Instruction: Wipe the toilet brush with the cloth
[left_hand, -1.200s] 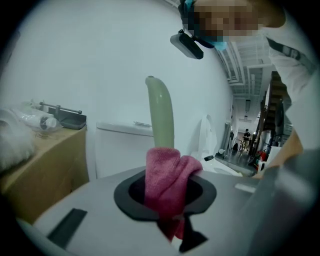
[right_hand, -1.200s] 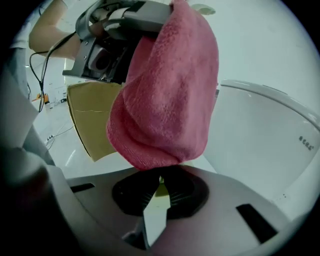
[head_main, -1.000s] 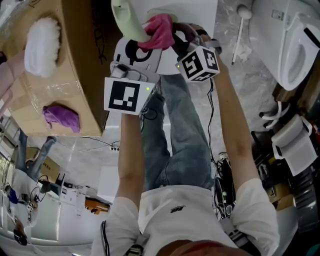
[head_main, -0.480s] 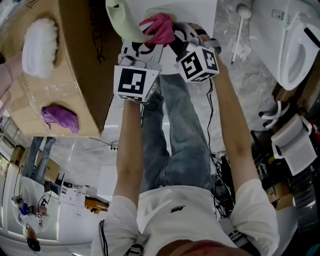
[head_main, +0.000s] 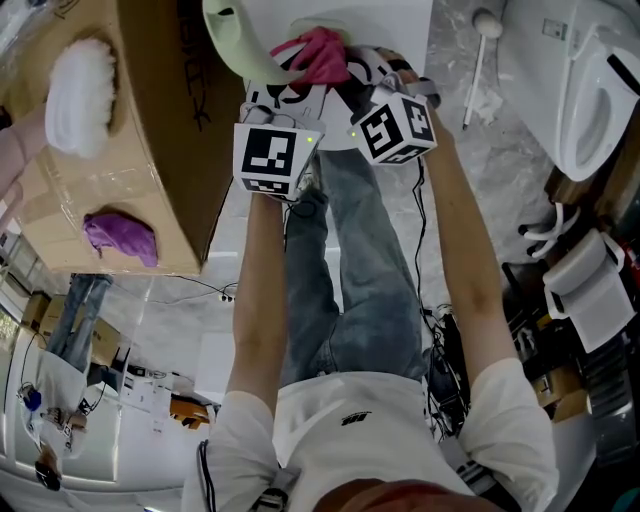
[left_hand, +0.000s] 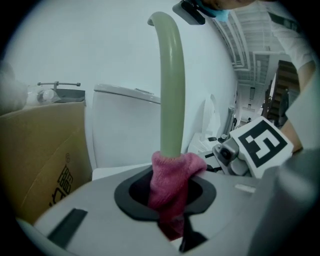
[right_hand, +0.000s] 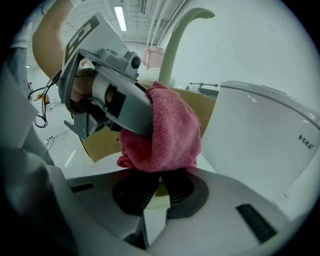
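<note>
The floor (head_main: 500, 190) is pale, glossy, marbled tile, and 2 toilets stand on it: 1 white toilet (head_main: 365, 18) directly ahead of the person and a second toilet (head_main: 590, 100) off to the right, with dark clutter and white parts below it. A thin white long-handled tool (head_main: 478, 60) lies on the tiles between the 2. To the left stands a large cardboard box (head_main: 120, 170); on its taped top rest a white fluffy pad (head_main: 82, 90) and a crumpled purple rag (head_main: 122, 236), well apart. Cables (head_main: 225, 292) trail over the floor beside the box, and the right gripper view shows strip lights on a high ceiling. In front of the near toilet, the left gripper (left_hand: 167, 197) is clenched on the pink cloth (left_hand: 175, 175), which is bunched around the pale green handle of the toilet brush (left_hand: 170, 85); the handle rises out of the cloth and hooks over at its top. The right gripper (right_hand: 159, 187) is clamped on the same handle just below the cloth, its dark pads pinching the pale green shaft. The brush head cannot be made out.
</note>
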